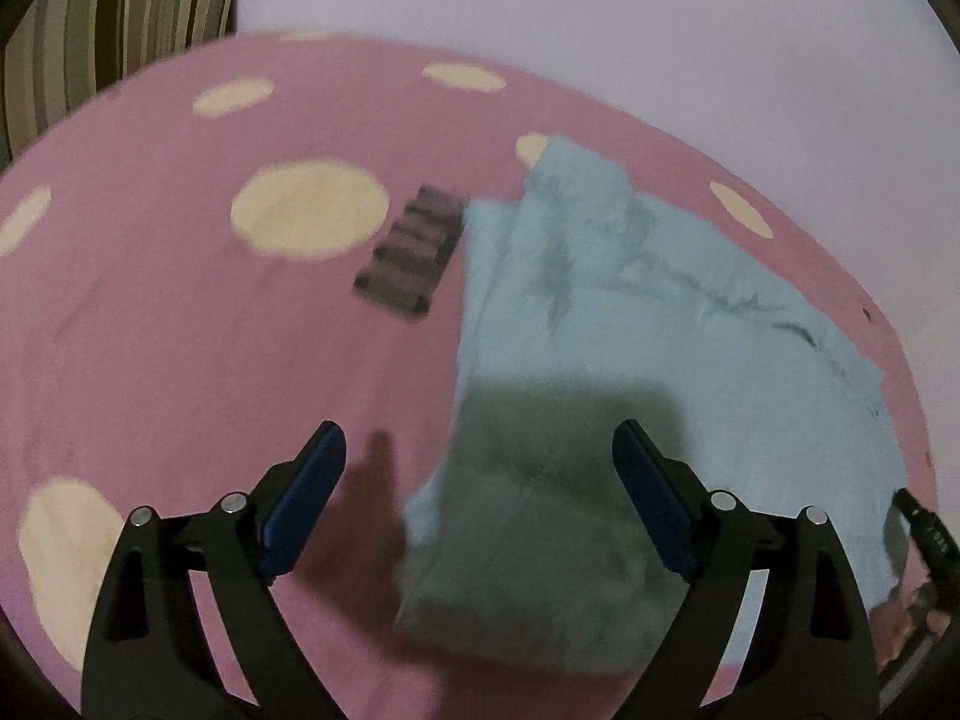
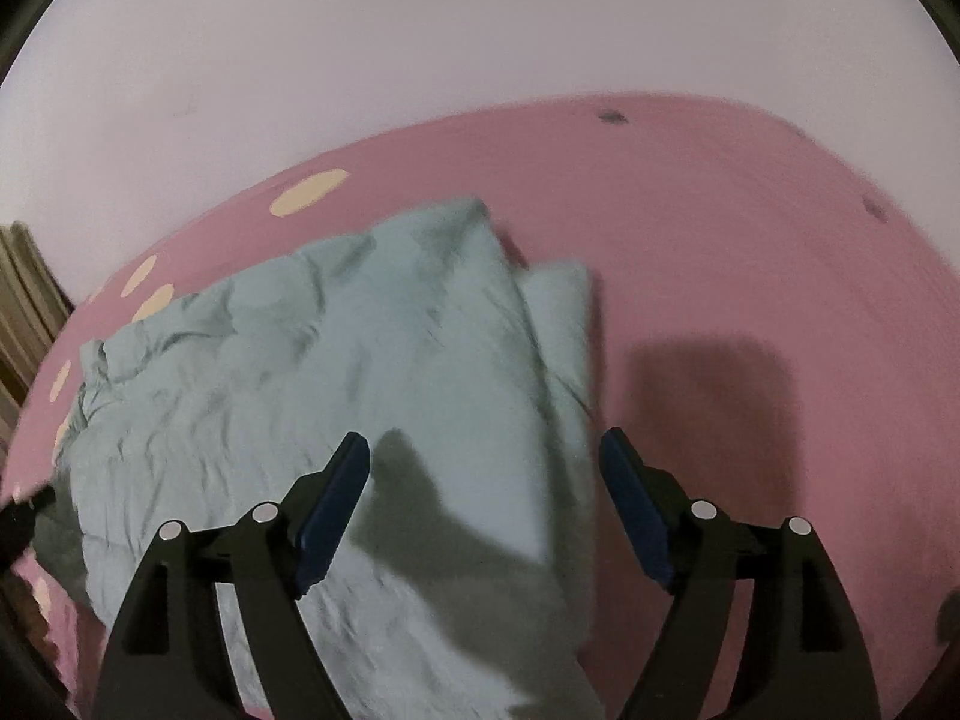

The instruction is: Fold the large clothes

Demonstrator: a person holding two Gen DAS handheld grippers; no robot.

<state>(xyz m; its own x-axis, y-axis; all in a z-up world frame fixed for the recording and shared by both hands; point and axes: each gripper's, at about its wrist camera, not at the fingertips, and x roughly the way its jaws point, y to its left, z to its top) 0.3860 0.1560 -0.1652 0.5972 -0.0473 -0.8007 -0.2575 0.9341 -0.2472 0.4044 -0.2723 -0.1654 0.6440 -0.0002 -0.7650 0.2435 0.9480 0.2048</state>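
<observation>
- Pink bedsheet [image 1: 180,360] with cream dots spreads under everything; pale wall [image 1: 600,30] behind it.
- Light blue garment [image 2: 372,360] lies rumpled on the sheet, partly doubled over, its near edge in shadow.
- My left claw [image 1: 480,450] hangs above the garment's near corner, jaws wide apart, nothing between the pads.
- My right claw [image 2: 483,456] hangs over the garment's edge, jaws apart, empty.
- Small dark striped patch [image 1: 414,252] just beside the garment.

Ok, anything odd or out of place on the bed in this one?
One thing: a small dark ribbed item lies on the pink spotted sheet just left of the light blue garment; too blurred to identify. The garment is wrinkled, partly folded, with uneven edges.
</observation>
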